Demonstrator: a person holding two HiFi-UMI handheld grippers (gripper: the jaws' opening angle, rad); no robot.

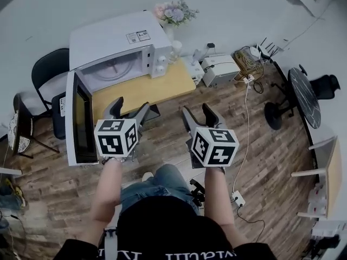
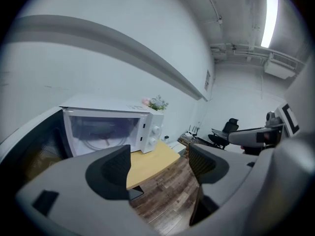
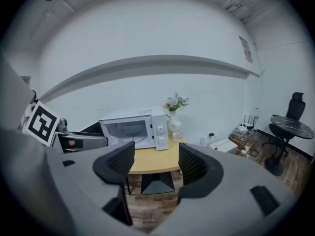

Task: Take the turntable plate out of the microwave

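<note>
A white microwave (image 1: 116, 42) stands on a yellow wooden table (image 1: 146, 88), its dark door (image 1: 78, 118) swung wide to the left. The glass turntable plate (image 1: 111, 69) lies inside the lit cavity; it also shows faintly in the left gripper view as the plate (image 2: 96, 141). My left gripper (image 1: 129, 110) hovers over the table's near edge, open and empty. My right gripper (image 1: 198, 112) is beside it over the wood floor, also open with nothing between its jaws. From the right gripper (image 3: 156, 161) the microwave (image 3: 133, 129) is well ahead; the left gripper (image 2: 160, 163) is nearer to it.
A vase of flowers (image 1: 174, 14) and a white bottle (image 1: 176, 50) stand to the right of the microwave. On the floor are a white box (image 1: 219, 69) and cables (image 1: 246, 58). A black chair (image 1: 49, 69) is on the left, a round dark table (image 1: 303, 96) on the right.
</note>
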